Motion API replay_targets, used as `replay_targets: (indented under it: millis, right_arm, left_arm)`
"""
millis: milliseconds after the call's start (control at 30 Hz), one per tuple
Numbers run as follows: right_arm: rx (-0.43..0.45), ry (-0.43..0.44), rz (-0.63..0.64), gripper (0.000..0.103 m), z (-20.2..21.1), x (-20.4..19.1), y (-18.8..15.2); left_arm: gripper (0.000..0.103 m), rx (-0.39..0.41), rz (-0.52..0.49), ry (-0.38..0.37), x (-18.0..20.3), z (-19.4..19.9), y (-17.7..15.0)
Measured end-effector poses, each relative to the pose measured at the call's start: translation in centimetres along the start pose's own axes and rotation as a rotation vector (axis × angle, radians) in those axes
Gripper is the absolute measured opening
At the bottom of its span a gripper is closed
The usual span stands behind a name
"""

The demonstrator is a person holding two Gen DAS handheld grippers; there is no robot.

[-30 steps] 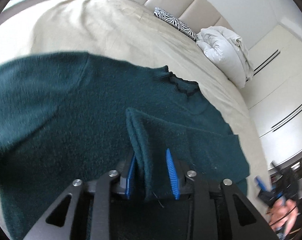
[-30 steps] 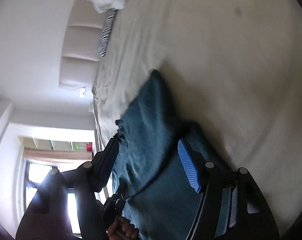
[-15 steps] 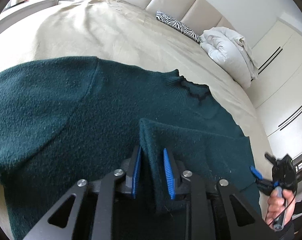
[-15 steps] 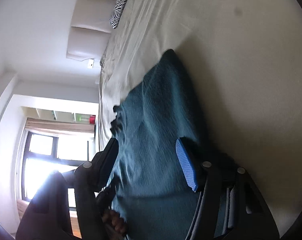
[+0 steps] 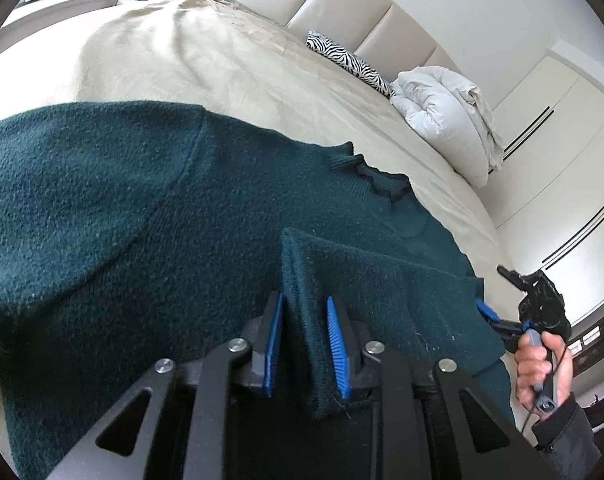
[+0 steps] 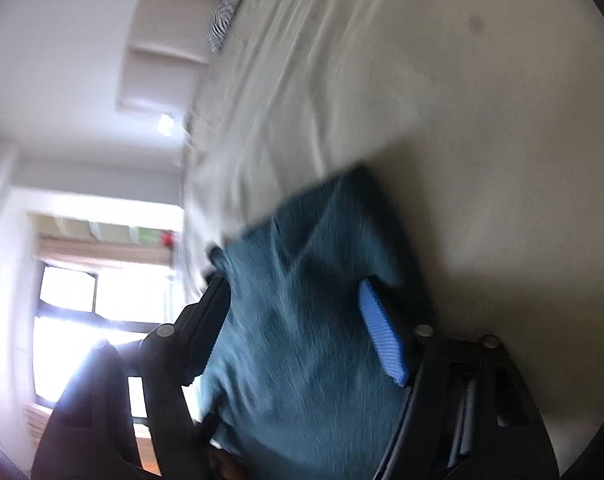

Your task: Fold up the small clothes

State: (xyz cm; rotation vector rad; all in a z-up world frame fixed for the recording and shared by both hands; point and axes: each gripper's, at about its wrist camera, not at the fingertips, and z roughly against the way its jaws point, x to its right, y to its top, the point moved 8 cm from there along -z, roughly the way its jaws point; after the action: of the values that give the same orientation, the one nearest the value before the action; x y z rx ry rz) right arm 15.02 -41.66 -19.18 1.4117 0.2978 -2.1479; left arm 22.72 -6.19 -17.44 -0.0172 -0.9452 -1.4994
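A dark green knitted sweater (image 5: 142,208) lies spread on the beige bed (image 5: 206,64), its collar toward the headboard. My left gripper (image 5: 304,308) is shut on a raised fold of the sweater's hem and holds it above the body of the garment. My right gripper (image 5: 498,320) shows at the right in the left wrist view, at the sweater's right edge. In the right wrist view, which is blurred, the right gripper (image 6: 294,304) has its jaws wide apart with the sweater (image 6: 302,320) lying between them.
A zebra-print pillow (image 5: 346,60) and a white bundled duvet (image 5: 446,120) lie by the padded headboard (image 5: 342,4). White wardrobe doors (image 5: 562,168) stand at the right. A bright window (image 6: 82,320) shows in the right wrist view.
My left gripper has closed tighter on the fold and carried it toward the collar. The right gripper has swung along the sweater's right edge, jaws still apart.
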Motion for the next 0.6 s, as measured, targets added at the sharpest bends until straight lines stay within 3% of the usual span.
replay_targets:
  millis: [67,167,300,367,533,600]
  right_arm:
    - [0.036,0.019,-0.032,0.063,0.7,0.1,1.0]
    - [0.072,-0.053,-0.008,0.065,2.5,-0.3,1.1]
    - [0.096,-0.060,0.067,0.066,6.2,-1.8,-1.8]
    - [0.108,-0.042,0.077,0.066,8.2,-2.1,-3.4]
    - [0.101,-0.009,0.061,0.067,10.7,-2.5,-8.3]
    - [0.091,0.021,0.064,0.067,9.8,-3.1,-10.9]
  left_arm:
    - [0.026,0.004,-0.002,0.001,-0.1,0.1,-0.1]
    - [0.028,0.013,0.021,-0.028,0.0,1.1,0.0]
    - [0.060,0.094,0.097,-0.045,-0.9,5.6,0.0]
    - [0.068,0.169,0.160,-0.063,-2.4,9.3,-0.3]
    - [0.068,0.329,0.408,-0.074,-9.8,18.5,-1.9]
    - [0.068,0.410,0.544,-0.060,-14.3,22.7,-3.2]
